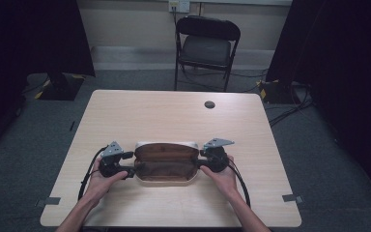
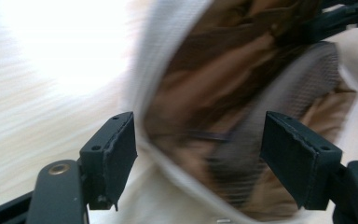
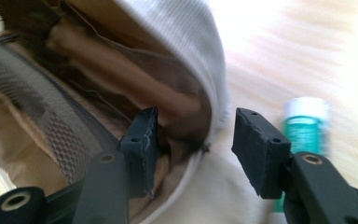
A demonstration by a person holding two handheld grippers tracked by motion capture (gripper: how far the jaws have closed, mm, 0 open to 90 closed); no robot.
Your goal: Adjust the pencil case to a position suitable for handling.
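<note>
An open cream pouch [image 1: 166, 163] with a brown lining lies near the table's front edge, its opening facing up. My left gripper [image 1: 131, 166] is at its left end, my right gripper [image 1: 199, 162] at its right end. In the left gripper view the pouch [image 2: 223, 93] fills the gap of my left gripper [image 2: 198, 144], the cream rim against one pad and the mesh pocket against the other. In the right gripper view my right gripper [image 3: 193, 135] is open: one jaw is inside the pouch [image 3: 98, 70], the other outside, and the rim sits loose between them.
A small teal tube with a white top [image 3: 305, 126] lies on the wood just beyond the right jaw. The light wooden table [image 1: 174, 116] has a round cable hole [image 1: 209, 104] at the back. A black folding chair [image 1: 206, 46] stands behind the table.
</note>
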